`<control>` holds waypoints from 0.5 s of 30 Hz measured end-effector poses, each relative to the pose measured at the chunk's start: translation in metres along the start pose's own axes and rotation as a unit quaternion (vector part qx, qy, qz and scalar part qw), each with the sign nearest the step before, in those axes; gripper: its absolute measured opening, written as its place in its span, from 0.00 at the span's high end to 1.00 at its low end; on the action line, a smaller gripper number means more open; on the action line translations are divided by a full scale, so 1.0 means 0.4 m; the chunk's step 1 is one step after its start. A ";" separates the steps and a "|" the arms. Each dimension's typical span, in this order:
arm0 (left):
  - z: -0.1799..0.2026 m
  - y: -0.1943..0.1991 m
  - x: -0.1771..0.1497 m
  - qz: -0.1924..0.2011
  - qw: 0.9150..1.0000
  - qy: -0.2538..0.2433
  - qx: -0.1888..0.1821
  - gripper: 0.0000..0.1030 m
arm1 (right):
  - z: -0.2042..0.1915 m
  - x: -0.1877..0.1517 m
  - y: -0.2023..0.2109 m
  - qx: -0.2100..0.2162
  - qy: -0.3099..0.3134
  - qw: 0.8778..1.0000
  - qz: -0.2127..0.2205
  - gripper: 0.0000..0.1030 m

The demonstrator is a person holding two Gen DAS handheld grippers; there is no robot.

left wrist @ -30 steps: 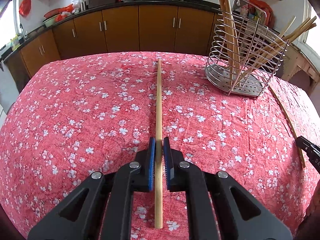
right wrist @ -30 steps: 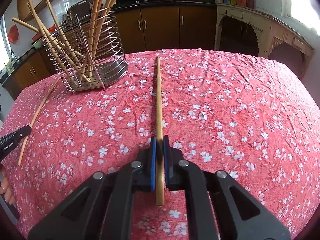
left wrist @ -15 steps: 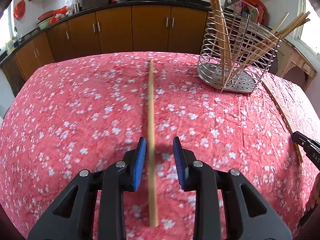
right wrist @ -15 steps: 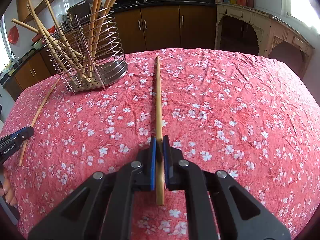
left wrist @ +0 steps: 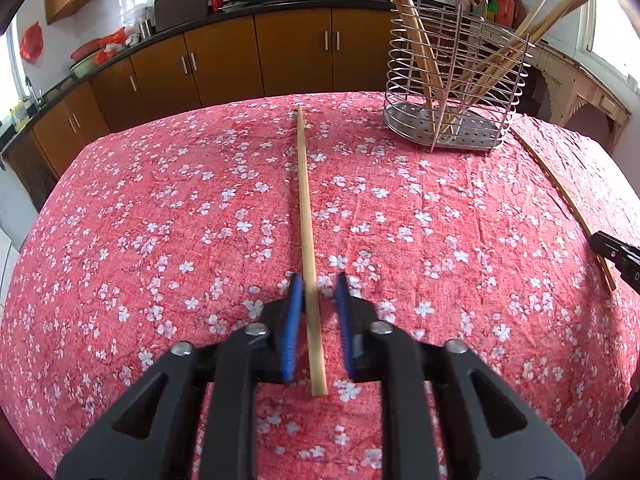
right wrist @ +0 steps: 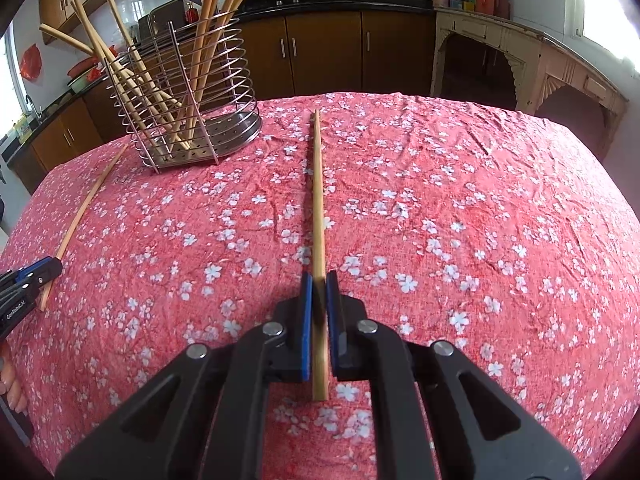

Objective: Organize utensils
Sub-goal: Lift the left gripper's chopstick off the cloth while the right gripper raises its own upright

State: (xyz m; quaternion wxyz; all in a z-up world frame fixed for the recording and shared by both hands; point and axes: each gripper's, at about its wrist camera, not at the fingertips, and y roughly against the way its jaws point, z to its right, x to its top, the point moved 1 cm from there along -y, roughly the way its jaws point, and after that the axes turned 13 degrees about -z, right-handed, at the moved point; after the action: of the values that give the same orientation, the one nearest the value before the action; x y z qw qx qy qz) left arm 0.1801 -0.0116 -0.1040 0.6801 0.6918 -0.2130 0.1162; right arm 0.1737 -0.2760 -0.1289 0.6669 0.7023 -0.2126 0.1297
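A: What changed at the left gripper?

B: A second ago its blue pads were clamped on a chopstick. Half a second ago they sprang apart, and now they stand narrowly open, a gap on each side of the stick, which runs up the middle of the frame and seems to lie on the red flowered cloth of the desk.

A: And the right gripper?

B: No change. It stays pinched on its own chopstick, centre of its frame.

A: Where does everything go?

B: The wire holder, upper right in the left view, already holds several sticks.

A: So what does it mean?

B: My guess: the left is re-gripping, so that stick isn't ready to carry; the right one is.
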 end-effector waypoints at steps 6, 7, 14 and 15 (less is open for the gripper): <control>-0.004 0.007 -0.011 -0.003 1.000 0.005 -0.009 0.93 | 0.005 -0.016 0.014 0.006 -0.006 1.000 0.001 0.92; -0.007 0.012 -0.014 0.000 1.000 0.006 -0.012 0.93 | 0.005 -0.018 0.017 0.005 -0.006 1.000 0.003 0.92; -0.034 0.103 -0.030 0.052 0.998 0.006 -0.029 0.93 | 0.022 -0.021 0.087 0.003 -0.009 0.999 0.045 0.92; -0.037 0.127 -0.029 0.068 0.997 0.004 -0.032 0.93 | 0.020 -0.021 0.101 0.000 -0.007 0.998 0.055 0.92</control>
State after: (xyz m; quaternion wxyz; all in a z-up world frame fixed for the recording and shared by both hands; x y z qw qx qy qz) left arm 0.1487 0.0054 -0.0631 0.6932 0.6531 -0.2604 0.1586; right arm 0.1463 -0.2836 -0.0979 0.6569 0.6907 -0.2557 0.1614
